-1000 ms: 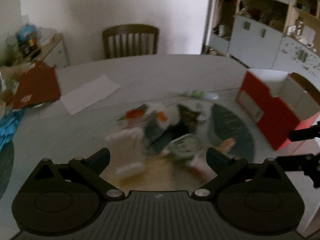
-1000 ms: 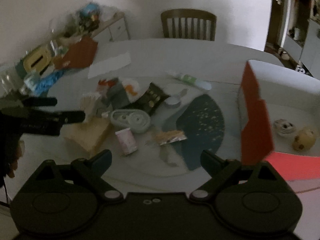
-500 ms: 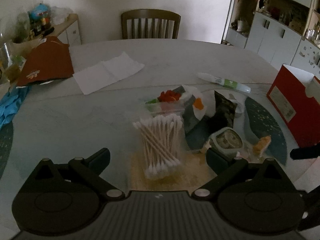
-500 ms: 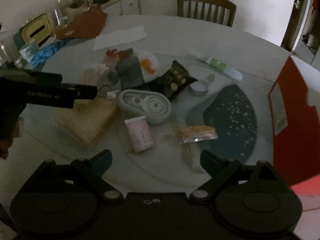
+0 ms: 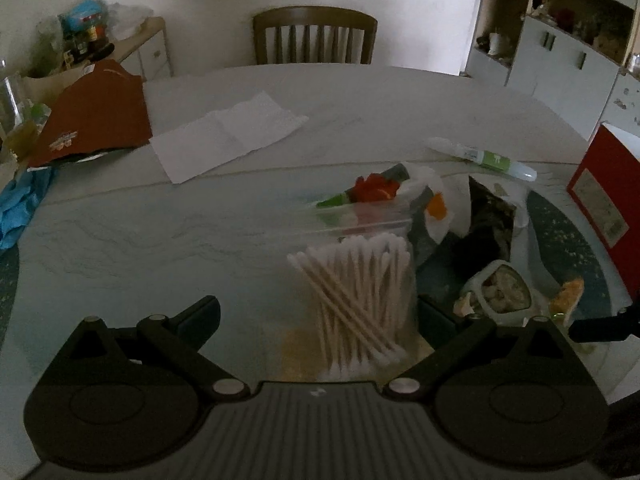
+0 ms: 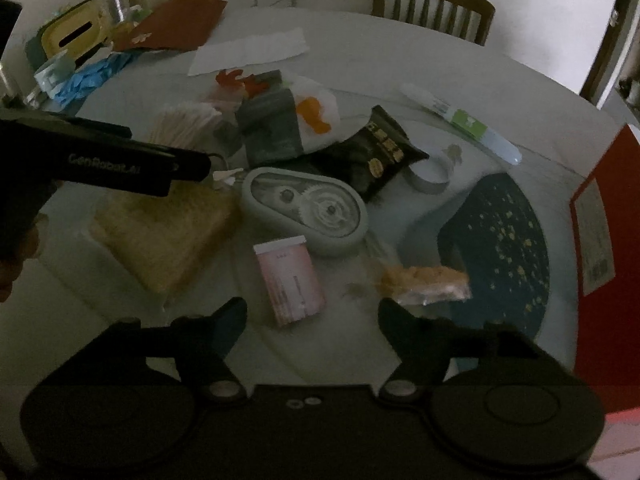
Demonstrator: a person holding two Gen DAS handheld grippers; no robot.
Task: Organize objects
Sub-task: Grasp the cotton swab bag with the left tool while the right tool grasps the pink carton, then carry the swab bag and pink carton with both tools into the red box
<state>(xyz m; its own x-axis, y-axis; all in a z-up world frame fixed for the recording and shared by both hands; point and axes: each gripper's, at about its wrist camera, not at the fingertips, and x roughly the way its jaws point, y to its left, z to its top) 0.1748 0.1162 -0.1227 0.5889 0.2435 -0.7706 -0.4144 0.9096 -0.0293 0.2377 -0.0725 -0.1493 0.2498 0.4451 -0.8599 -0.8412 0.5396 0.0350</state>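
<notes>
Between the tongs: cotton swabs on one side, a pink box on the other.

Left tongs (image 5: pixel 316 312) stood released around the pack of cotton swabs (image 5: pixel 356 300), which leaned toward one finger and could have tipped at a lopsided squeeze. Right tongs (image 6: pixel 312 316) were closing, not yet touching the pink box (image 6: pixel 290 280), which lay nearer one finger and might have skidded on the glass worktop (image 6: pixel 132 320) into the tape dispenser (image 6: pixel 306 216) just beyond. Off to the side, the red box (image 6: pixel 600 240) waited.
</notes>
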